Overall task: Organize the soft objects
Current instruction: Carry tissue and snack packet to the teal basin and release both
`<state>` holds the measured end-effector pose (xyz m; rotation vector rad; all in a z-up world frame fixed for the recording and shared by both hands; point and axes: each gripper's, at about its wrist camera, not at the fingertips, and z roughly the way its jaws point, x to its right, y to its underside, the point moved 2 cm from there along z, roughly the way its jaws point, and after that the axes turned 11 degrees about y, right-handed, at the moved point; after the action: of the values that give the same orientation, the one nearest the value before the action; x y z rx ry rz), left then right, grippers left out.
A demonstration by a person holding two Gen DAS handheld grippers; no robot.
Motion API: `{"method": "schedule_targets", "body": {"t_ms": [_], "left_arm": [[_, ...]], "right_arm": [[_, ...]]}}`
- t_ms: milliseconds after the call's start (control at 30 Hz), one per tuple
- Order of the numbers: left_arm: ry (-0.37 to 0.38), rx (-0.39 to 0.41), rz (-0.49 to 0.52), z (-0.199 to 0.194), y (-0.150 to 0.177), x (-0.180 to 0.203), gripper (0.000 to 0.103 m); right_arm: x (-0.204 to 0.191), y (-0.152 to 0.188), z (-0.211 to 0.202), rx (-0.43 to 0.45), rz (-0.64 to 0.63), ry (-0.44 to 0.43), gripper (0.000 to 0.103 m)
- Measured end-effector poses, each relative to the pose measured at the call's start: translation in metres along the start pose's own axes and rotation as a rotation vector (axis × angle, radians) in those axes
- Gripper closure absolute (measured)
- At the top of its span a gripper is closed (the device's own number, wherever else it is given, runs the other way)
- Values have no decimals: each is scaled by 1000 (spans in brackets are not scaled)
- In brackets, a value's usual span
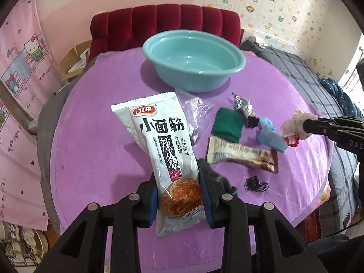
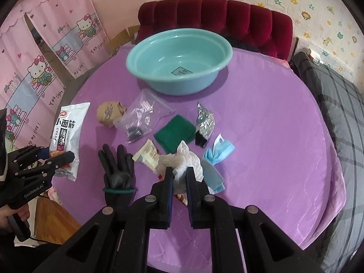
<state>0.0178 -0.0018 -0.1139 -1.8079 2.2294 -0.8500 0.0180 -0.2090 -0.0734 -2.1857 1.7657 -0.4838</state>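
From the left wrist view: left gripper (image 1: 179,202) jaws pinching the bottom end of a white snack bag (image 1: 165,145), long axis running straight out from the jaws toward the teal basin (image 1: 194,60), which sits dead ahead at the far side of the purple counter (image 1: 95,147). Bag looks lifted clear of the cloth, judging by the shadow. Off to the right, right gripper (image 1: 302,128) clamped on a crumpled tissue wad (image 1: 293,124), hanging above a blue mask (image 1: 270,136), a green cloth (image 1: 227,125), a brown-and-cream wrapper (image 1: 241,157) and a foil packet (image 1: 244,107).

Over on the right wrist view: jaws nearly together, squeezing that same tissue wad (image 2: 179,166). Basin (image 2: 179,61) straight ahead again, well apart from the wad, with the green cloth (image 2: 175,133) and a clear plastic bag (image 2: 143,116) lying between. Black glove (image 2: 118,168) near on the left. Probably equal reach for both hands; basin still empty apart from a label on its bottom.

Soft quilted cloth over a round top, red tufted chair (image 2: 218,16) behind, cartoon curtains left, plaid bed right.
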Motion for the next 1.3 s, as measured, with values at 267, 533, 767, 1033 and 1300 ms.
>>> {"method": "schedule_targets", "body": {"t_ms": [267,533,767,1033,1300], "left_arm": [[31,25,34,-11,-32,8,68],[48,41,82,-10,-65,10,68],[74,41,113,-2,-98,10,68],[106,47,129,17,-141,6,68],[120,47,153,40,-175,3,68]], "right_arm": [[9,-32,-14,40,23,-2,93],[15,-70,-20,61,40,-7,93],[17,-107,-20,75,42,-9,93],[14,-147,-3,76,29,-7,93],[13,-186,25,61,40,-22,93]]}}
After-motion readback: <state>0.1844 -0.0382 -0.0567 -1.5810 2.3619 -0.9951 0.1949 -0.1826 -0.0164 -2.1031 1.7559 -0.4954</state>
